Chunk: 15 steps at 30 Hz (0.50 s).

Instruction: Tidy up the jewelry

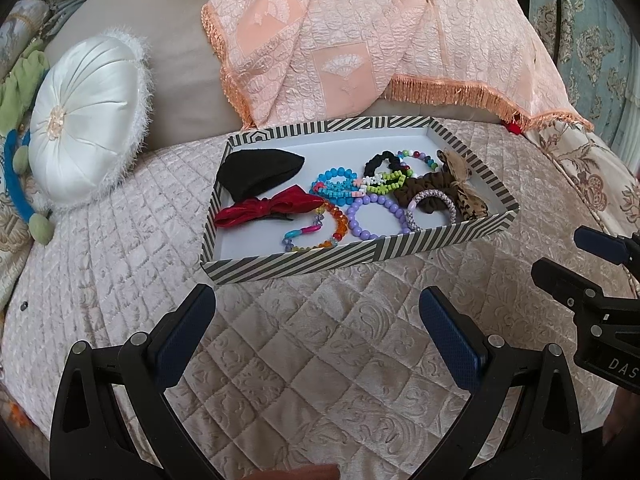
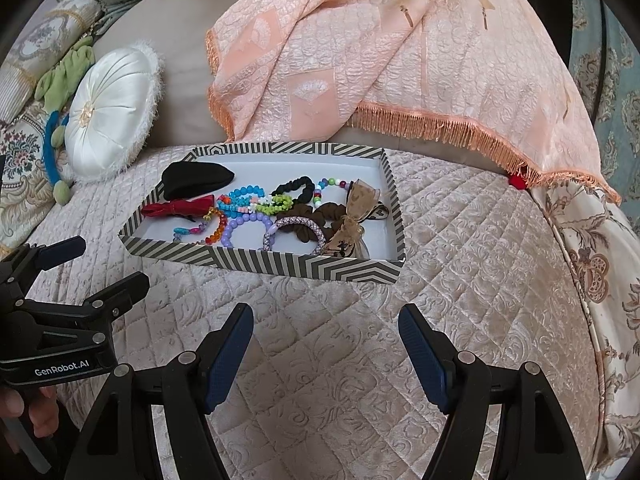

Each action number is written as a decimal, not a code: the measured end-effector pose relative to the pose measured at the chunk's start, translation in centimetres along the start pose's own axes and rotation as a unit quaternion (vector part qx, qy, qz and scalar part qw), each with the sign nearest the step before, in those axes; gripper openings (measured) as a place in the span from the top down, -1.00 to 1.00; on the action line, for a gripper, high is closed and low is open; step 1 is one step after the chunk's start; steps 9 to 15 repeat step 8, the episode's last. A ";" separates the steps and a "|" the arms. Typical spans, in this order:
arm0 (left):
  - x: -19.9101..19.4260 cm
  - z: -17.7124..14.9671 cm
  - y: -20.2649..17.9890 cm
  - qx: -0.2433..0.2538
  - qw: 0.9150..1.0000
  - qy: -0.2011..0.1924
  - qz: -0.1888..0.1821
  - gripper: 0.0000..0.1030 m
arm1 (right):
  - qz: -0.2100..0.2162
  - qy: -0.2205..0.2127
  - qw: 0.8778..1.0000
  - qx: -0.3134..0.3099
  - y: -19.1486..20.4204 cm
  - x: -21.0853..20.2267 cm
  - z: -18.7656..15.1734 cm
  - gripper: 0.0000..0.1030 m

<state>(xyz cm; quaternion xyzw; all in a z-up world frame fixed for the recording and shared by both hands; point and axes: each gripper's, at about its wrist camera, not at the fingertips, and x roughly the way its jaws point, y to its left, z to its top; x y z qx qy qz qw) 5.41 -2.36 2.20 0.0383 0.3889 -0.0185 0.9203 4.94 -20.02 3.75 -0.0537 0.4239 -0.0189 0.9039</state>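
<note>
A striped shallow box [image 1: 296, 266] [image 2: 280, 266] sits on the quilted seat. It holds a black fabric piece [image 1: 256, 168] [image 2: 196, 178], a red bow [image 1: 272, 208] [image 2: 176, 207], a purple bead bracelet [image 1: 370, 216] [image 2: 240, 228], several other bead bracelets, dark scrunchies and a brown ribbon bow [image 1: 460, 184] [image 2: 354, 216]. My left gripper [image 1: 316, 308] is open and empty, in front of the box. My right gripper [image 2: 326, 324] is open and empty, also in front of it. Each gripper shows at the edge of the other's view: the right [image 1: 568, 256], the left [image 2: 104, 264].
A white round satin cushion [image 1: 84, 124] [image 2: 114, 112] lies left of the box. A peach fringed throw [image 1: 360, 40] [image 2: 380, 60] hangs over the backrest behind it. A blue and green soft toy [image 1: 20, 184] lies at far left. The quilted seat [image 1: 320, 360] extends toward me.
</note>
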 end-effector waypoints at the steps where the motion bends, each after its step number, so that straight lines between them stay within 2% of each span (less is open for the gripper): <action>1: -0.1 0.0 0.0 0.000 1.000 -0.002 0.000 -0.98 | 0.000 0.000 1.000 0.000 0.0 0.0 0.0 -0.41; 5: -0.3 -0.2 -0.2 0.004 1.000 -0.012 0.009 -0.98 | 0.000 0.000 1.000 -0.001 0.0 0.0 0.0 -0.41; 15: -0.5 -0.2 -0.1 0.001 1.000 -0.011 0.004 -0.98 | 0.001 0.000 1.000 -0.001 0.0 0.0 0.0 -0.41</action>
